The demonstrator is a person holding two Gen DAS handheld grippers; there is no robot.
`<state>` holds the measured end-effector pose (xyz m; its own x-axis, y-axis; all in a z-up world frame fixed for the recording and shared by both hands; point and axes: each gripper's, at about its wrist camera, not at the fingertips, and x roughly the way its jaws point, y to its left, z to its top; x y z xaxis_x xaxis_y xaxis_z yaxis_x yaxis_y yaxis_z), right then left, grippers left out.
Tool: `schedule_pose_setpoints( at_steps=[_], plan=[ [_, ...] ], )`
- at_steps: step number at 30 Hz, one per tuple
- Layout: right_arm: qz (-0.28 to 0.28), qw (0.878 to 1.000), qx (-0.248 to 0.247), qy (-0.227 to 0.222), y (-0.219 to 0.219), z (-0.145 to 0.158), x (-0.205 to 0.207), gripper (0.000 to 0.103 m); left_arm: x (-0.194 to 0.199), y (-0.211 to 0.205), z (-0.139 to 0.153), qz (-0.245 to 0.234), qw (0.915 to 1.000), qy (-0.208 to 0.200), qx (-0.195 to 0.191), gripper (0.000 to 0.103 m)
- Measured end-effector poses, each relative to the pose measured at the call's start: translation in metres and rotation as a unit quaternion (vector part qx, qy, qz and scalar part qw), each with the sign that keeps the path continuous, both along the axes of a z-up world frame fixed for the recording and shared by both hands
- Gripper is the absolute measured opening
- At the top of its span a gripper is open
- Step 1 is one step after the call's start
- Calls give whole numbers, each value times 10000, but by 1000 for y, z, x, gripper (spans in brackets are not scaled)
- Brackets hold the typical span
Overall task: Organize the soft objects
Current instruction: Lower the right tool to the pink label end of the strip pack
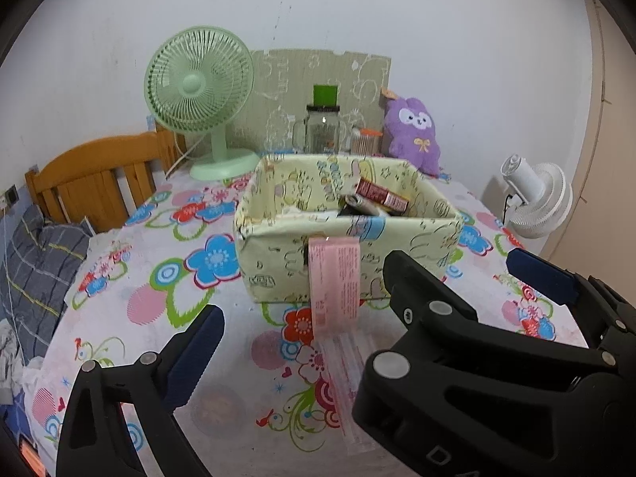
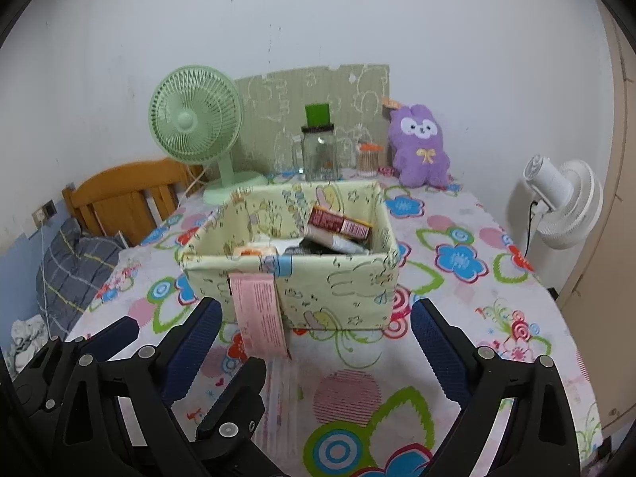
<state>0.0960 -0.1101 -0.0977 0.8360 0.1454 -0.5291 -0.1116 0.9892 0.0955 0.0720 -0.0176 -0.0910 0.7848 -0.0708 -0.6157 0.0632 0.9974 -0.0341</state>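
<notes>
Green fan point(image 2: 194, 119), jar point(image 2: 320, 155), purple plush point(image 2: 421, 143) behind fabric box point(image 2: 338, 286); pink packet point(image 2: 258, 314) drapes over its front wall, between left gripper point(image 1: 302, 338) and right gripper point(image 2: 314, 318), both apart, empty.

Hidden and blurry bits

The box point(image 2: 342, 286) wall hides most things inside; the pink packet's point(image 1: 338, 278) writing is too small to read.

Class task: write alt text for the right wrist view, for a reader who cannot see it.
A pale yellow fabric box of small items sits on a floral tablecloth, a pink packet hanging over its front edge. The open right hand-held gripper points toward it.
</notes>
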Motion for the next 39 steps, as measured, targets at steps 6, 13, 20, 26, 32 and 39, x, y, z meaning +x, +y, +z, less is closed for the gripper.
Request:
schedule_pose_setpoints(
  at_steps=[6, 13, 20, 26, 32, 39],
  plan=[
    [83, 9998, -21, 189, 8, -15, 11, 95, 8, 8, -15, 62, 9998, 201, -15, 94],
    [200, 9989, -41, 423, 17, -32, 23, 89, 16, 16, -30, 137, 9989, 438, -26, 89],
    [281, 9978, -135, 581, 27, -44, 33, 89, 24, 23, -44, 219, 9975, 674, -32, 83],
    [360, 9965, -201, 724, 37, -52, 44, 85, 33, 32, -52, 190, 9963, 840, -12, 80],
    [392, 9955, -241, 825, 47, -58, 53, 84, 41, 40, -56, 229, 9954, 933, 51, 78],
    [362, 9944, -267, 955, 53, -64, 63, 76, 45, 43, -59, 204, 9946, 1017, -68, 78]
  ],
)
